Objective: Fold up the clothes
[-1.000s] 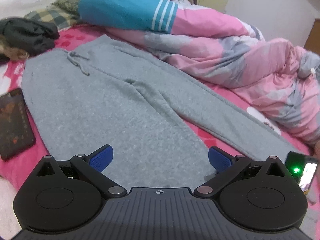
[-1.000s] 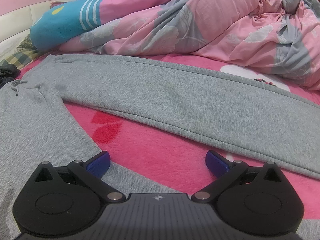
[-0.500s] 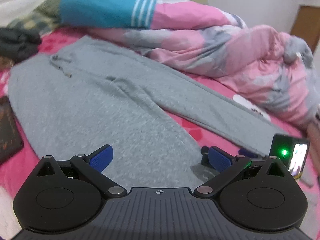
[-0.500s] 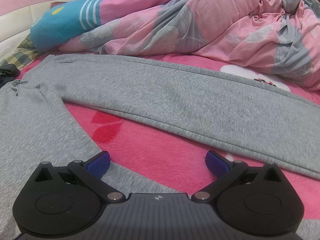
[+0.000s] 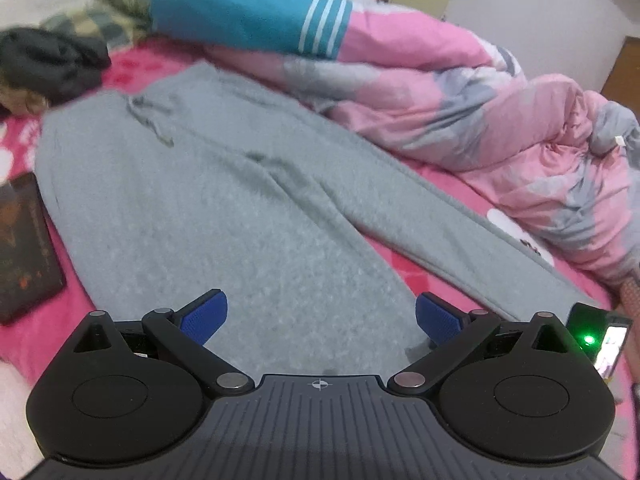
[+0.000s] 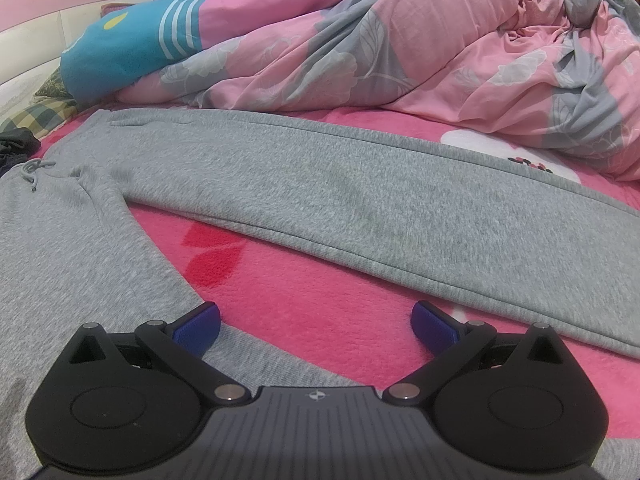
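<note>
Grey sweatpants spread flat on pink fleece blanket, legs splayed in a V, waistband and drawstring at far left. Left gripper low over near leg, blue pads wide apart, nothing between them, grey fabric directly ahead and under the gap. Contact with cloth unclear. Right gripper spread just as wide, empty, aimed at the pink gap between the two legs; left pad over edge of near leg, right pad over bare blanket. Far leg running left to right across right wrist view, cuff end at far right, well ahead of the pads. Crotch of pants at left of that view, near drawstring.

Pink and grey floral quilt bunched behind far leg, touching its upper edge near the waist. Blue pillow with white stripes behind quilt. Dark clothes pile beyond waistband, far left. Dark flat book-like item on blanket just beside left side of pants. Small device with green light at right edge of left wrist view. No containers in view.
</note>
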A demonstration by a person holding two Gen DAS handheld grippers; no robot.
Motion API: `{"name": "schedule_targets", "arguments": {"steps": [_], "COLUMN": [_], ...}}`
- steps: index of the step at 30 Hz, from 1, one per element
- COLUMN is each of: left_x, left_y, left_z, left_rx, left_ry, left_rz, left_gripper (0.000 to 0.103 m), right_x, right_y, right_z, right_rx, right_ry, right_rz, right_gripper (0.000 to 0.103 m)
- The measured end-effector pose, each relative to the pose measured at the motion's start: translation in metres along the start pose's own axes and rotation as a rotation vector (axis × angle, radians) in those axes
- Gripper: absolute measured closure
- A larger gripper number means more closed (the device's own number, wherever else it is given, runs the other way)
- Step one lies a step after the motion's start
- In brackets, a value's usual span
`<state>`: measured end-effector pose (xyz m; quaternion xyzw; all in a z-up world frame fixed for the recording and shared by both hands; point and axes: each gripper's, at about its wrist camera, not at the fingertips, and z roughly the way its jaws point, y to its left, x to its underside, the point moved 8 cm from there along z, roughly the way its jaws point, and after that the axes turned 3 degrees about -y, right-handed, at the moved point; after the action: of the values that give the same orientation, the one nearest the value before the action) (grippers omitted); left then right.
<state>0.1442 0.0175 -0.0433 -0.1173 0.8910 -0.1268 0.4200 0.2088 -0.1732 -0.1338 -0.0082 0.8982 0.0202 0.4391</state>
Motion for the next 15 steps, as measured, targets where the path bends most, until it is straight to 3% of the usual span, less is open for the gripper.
{"name": "schedule_targets", "arguments": {"steps": [6,15], "left_x": [0.015,0.016], "left_y": [-0.011,-0.016], "left_z": [0.003,0.005], "left_rx": [0.053,0.057], "left_ry": [0.081,0.072], "left_rz": [-0.011,0.018], "left_gripper": [0.002,0.002], "right_x": [0.000,0.000], "right_y": [0.000,0.000], "right_z": [0.000,0.000], "right_rx": [0.000,0.000], "right_ry": [0.000,0.001], "right_rz": [0.000,0.001], "right_gripper": [0.000,0.000]}}
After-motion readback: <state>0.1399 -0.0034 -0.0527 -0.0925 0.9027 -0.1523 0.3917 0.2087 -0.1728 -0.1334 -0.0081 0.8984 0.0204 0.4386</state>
